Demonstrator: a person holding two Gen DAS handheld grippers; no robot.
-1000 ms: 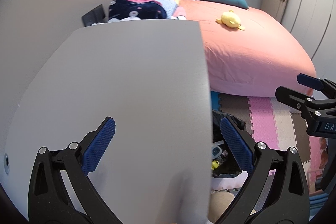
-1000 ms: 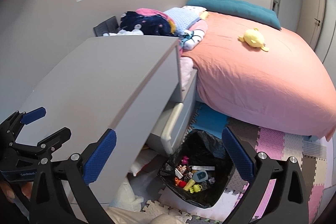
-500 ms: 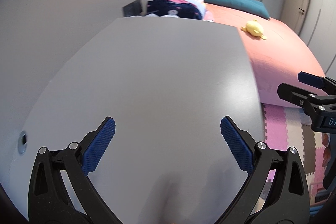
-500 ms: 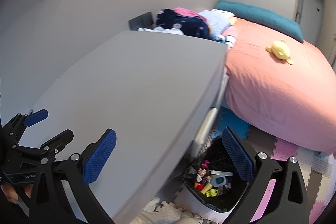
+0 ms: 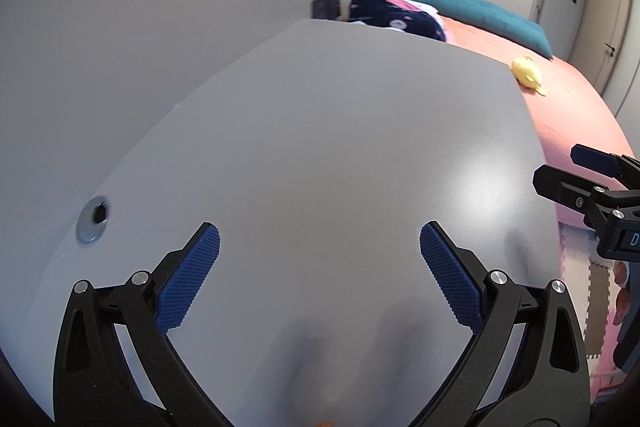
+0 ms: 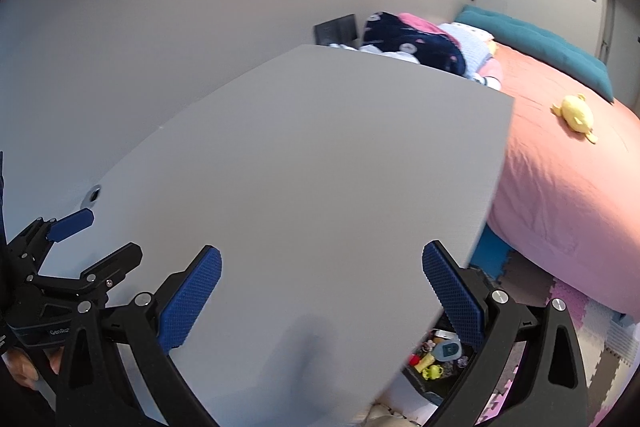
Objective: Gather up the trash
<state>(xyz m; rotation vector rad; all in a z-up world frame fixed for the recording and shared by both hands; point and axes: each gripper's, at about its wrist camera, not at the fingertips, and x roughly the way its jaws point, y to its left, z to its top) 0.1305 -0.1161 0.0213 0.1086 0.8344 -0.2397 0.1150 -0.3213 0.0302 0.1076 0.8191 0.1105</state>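
Both grippers hover over a bare grey desk top (image 5: 340,155). My left gripper (image 5: 320,279) is open with nothing between its blue pads. My right gripper (image 6: 322,287) is open too and holds nothing; it also shows at the right edge of the left wrist view (image 5: 576,175). A bin lined with a black bag (image 6: 440,359) sits on the floor below the desk's right edge, with small colourful bits of trash inside; the desk hides most of it. No loose trash shows on the desk top.
A cable hole with a metal rim (image 5: 94,223) sits near the desk's left edge by the wall. A bed with a salmon cover (image 6: 560,167) lies to the right, carrying a yellow plush toy (image 6: 576,113) and piled clothes (image 6: 416,43). Foam floor mats (image 6: 592,339) lie beside it.
Both views have swung left and over the desk, so the desk top now fills them. The bin has slid largely out of sight under the desk edge. Both grippers stayed open.
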